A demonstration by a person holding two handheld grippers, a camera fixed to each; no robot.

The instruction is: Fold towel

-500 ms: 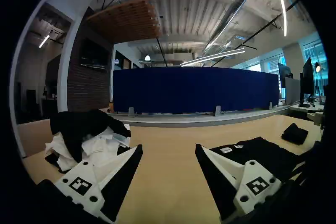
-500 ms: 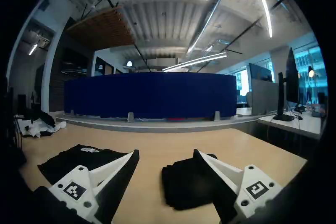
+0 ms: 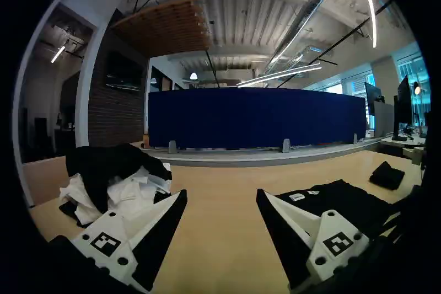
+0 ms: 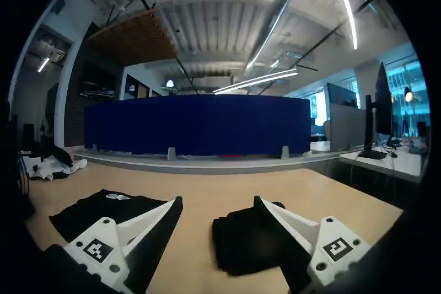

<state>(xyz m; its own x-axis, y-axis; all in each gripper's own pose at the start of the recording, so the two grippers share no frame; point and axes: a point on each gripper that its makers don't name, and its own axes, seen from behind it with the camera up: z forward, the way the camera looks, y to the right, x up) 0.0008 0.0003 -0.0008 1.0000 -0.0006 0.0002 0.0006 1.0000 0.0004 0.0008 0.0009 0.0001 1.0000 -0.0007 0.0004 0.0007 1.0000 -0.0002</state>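
A black towel lies spread flat on the wooden table, seen at the right in the left gripper view and at the left in the right gripper view. A small white tag shows near its far edge. My left gripper stands open just above the table, with nothing between its fingers; its right finger is over the towel's near left edge. My right gripper is open too, hovering low. A folded black towel lies beside its right finger, partly hidden by that finger; farther off it is the folded black towel.
A heap of black and white cloths sits at the table's left end, also the distant heap. A blue partition runs along the table's far edge. Monitors stand on a desk to the right.
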